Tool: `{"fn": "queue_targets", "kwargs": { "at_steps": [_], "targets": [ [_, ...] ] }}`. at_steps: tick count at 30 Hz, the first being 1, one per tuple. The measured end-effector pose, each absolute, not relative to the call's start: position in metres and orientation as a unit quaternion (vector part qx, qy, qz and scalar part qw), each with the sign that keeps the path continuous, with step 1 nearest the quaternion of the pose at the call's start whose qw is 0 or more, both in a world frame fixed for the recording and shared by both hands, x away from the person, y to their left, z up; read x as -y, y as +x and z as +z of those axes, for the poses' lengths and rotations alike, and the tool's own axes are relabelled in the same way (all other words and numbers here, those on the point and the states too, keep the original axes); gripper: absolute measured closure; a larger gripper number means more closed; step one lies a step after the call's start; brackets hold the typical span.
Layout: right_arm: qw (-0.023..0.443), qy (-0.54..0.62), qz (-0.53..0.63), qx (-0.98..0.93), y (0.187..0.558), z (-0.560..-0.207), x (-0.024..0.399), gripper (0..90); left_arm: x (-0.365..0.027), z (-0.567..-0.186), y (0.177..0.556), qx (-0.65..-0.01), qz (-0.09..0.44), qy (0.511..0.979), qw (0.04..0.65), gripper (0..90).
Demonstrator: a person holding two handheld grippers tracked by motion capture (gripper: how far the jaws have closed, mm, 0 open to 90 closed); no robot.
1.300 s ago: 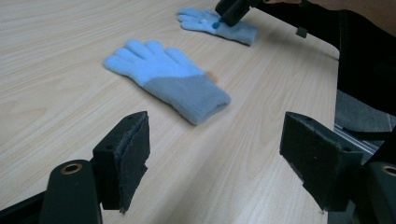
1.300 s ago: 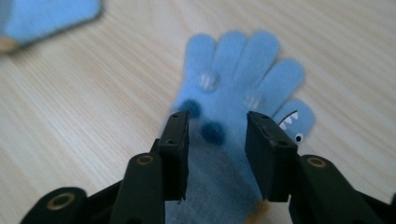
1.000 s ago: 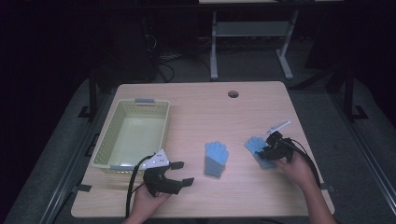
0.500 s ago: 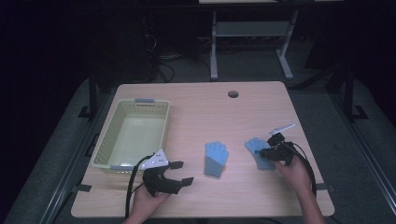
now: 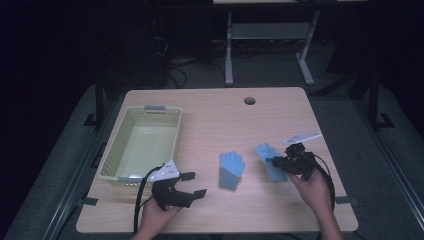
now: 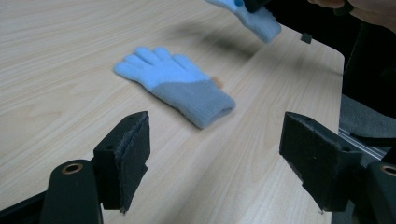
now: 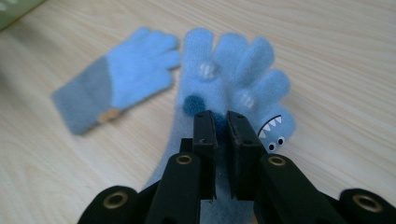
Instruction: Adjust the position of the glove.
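A plain blue glove with a grey cuff [image 5: 231, 169] [image 6: 175, 84] [image 7: 116, 88] lies flat on the wooden table [image 5: 225, 115]. To its right, a second blue glove with a shark face on one finger [image 5: 267, 160] [image 7: 233, 65] [image 6: 254, 16] hangs just off the table. My right gripper [image 5: 280, 161] [image 7: 222, 121] is shut on its palm; its jaws have just been closing, with the glove pinched between them. My left gripper [image 5: 192, 184] [image 6: 217, 130] rests near the front edge, open and holding nothing, pointing at the plain glove.
A pale green mesh basket [image 5: 112, 150] with nothing in it stands at the table's left, just behind my left gripper. A round cable hole [image 5: 249, 100] sits near the far edge. Dark floor and a metal stand lie beyond the table.
My right gripper has shut on the shark glove and lifted it slightly off the table. My left gripper has not moved.
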State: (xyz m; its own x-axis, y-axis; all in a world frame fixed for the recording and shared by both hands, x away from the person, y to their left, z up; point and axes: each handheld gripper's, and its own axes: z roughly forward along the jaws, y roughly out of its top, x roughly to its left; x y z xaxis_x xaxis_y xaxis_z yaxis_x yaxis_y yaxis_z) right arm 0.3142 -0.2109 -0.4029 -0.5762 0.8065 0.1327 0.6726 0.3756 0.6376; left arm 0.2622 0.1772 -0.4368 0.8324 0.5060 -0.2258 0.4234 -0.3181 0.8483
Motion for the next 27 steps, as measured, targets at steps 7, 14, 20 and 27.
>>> {"fn": "queue_targets", "kwargs": {
  "at_steps": [7,14,20,27],
  "targets": [
    [0.083,0.423,0.341,-0.835,0.313,-0.399,0.173,82.5,-0.178,-0.436,0.262,-0.288,0.040,0.809,0.511,24.1],
    [0.054,0.404,0.351,-0.843,0.316,-0.402,0.135,82.0,-0.179,-0.436,0.261,-0.287,0.042,0.809,0.511,24.1],
    [0.045,0.398,0.335,-0.852,0.323,-0.409,0.109,81.9,-0.180,-0.436,0.262,-0.289,0.042,0.808,0.512,24.1],
    [0.034,0.420,0.335,-0.843,0.333,-0.418,0.092,81.6,-0.179,-0.436,0.262,-0.287,0.041,0.810,0.510,24.1]
  ]
}}
